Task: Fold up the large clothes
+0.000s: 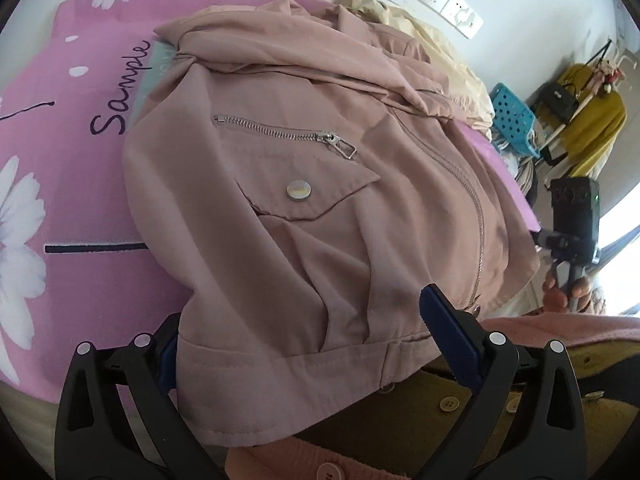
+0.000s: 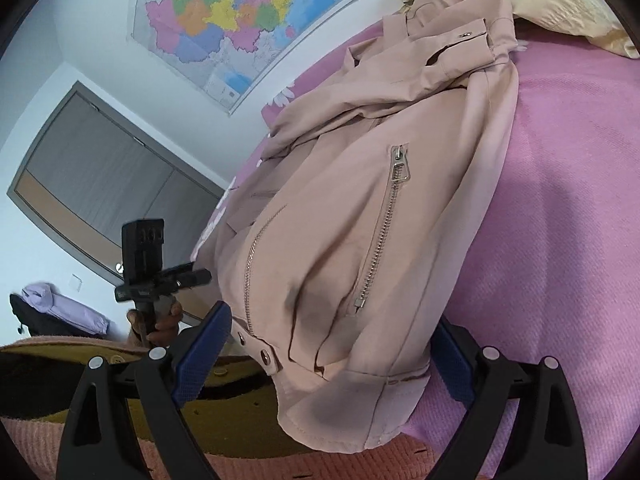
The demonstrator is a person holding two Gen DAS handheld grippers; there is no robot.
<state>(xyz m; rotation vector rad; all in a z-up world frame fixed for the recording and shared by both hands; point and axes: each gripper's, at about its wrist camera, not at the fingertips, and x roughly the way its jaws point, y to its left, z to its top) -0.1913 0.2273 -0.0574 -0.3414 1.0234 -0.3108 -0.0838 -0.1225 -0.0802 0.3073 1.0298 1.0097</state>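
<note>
The left gripper (image 1: 304, 344) and right gripper (image 2: 332, 344) are held with fingers spread, the hem of the pink jacket (image 1: 304, 184) between them, unpinched. The jacket lies on the bed (image 1: 80, 120); both hem corners should be pinched evenly before folding.

Daylight, soft and fairly bright in both views. In the left wrist view a window (image 1: 624, 240) at the right edge is blown out to white. Shadows are soft: a broad one falls on the pink bedspread (image 2: 560, 208) in the right wrist view. Strong fisheye bending, dark corners. The jacket (image 1: 304, 184) is sharp at centre; edges smear slightly.
</note>
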